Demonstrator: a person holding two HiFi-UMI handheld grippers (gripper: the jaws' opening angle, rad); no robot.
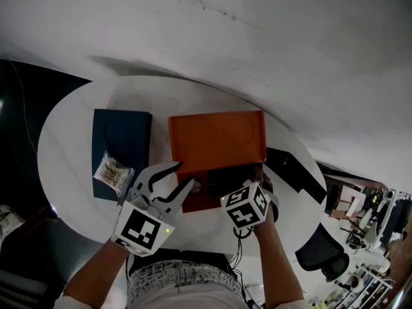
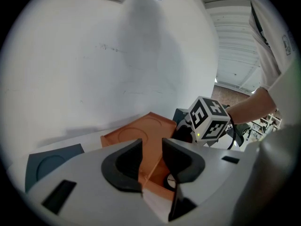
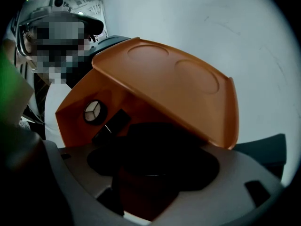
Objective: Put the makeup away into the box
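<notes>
The orange box [image 1: 193, 201] stands on the round white table [image 1: 71, 134] with its lid [image 1: 219, 131] raised. My right gripper [image 1: 239, 184] points steeply down into the box, shut on a black round makeup case [image 3: 160, 140]; the pads are lost in the dark. In the box lie a small round silver-white item [image 3: 94, 111] and a black oblong item [image 3: 113, 124]. My left gripper [image 1: 183, 176] hovers at the box's front left corner, jaws apart, nothing pressed between them [image 2: 151, 157]. The right gripper's marker cube [image 2: 209, 118] shows beyond the lid [image 2: 141, 131].
A dark blue flat box [image 1: 121, 140] lies left of the orange one, with a clear packet of small sticks [image 1: 112, 171] on its near corner. A black flat object [image 1: 293, 166] lies at the table's right edge. A black chair [image 1: 322, 250] stands below right.
</notes>
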